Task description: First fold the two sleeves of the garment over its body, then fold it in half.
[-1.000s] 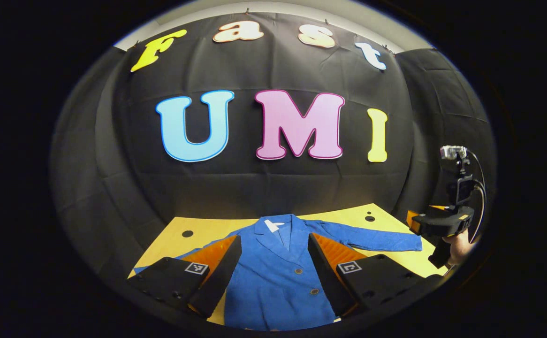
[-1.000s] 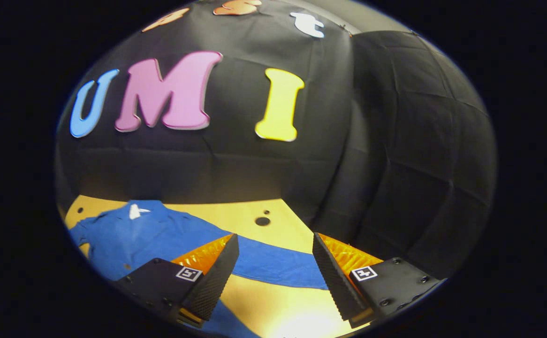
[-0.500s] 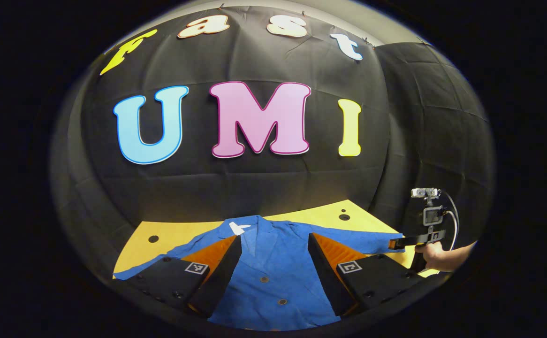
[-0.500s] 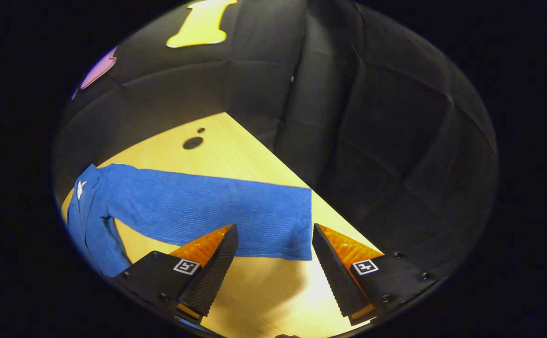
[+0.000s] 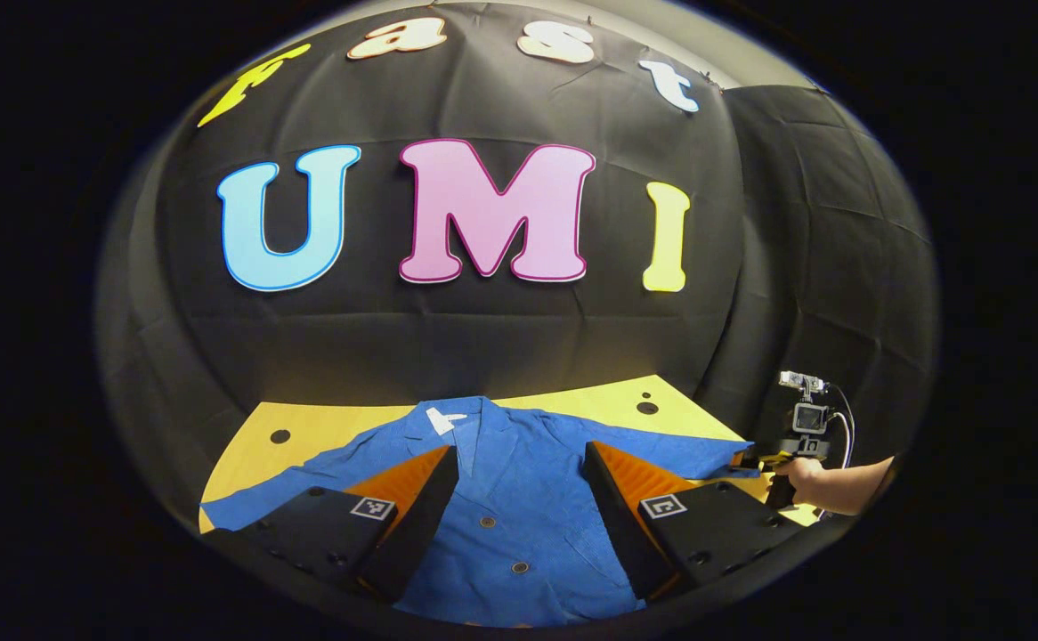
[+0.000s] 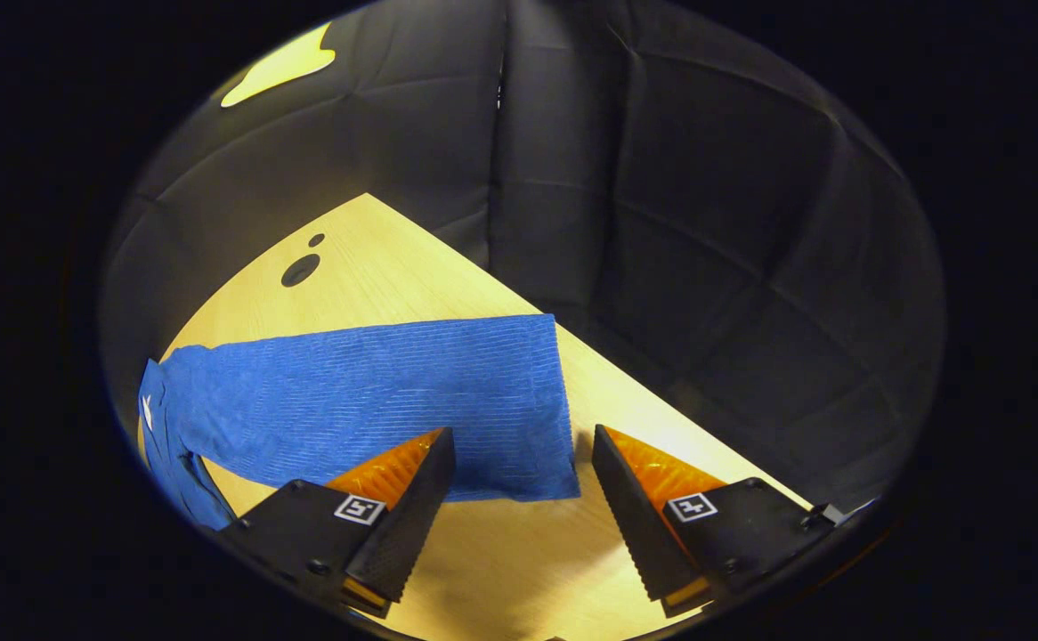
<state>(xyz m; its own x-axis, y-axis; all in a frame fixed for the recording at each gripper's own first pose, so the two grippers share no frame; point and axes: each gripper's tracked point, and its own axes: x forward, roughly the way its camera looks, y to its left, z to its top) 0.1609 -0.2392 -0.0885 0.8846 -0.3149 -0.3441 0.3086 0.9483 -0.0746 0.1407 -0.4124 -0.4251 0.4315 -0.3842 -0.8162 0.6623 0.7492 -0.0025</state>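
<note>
The bright blue button-front fabric jacket (image 5: 519, 499) has a fine ribbed weave, dark round buttons (image 5: 520, 567) down its front and a white tag (image 5: 439, 420) at the far collar. The pale yellow wooden tabletop (image 6: 377, 267) shows faint grain and dark round holes (image 6: 300, 270).

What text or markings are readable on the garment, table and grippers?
No legible words or numbers.
Neck tag on the jacket: white, too small to read.
Square markers on the left gripper and right gripper: black-and-white coded patterns, not words.
Table: no print visible.
</note>
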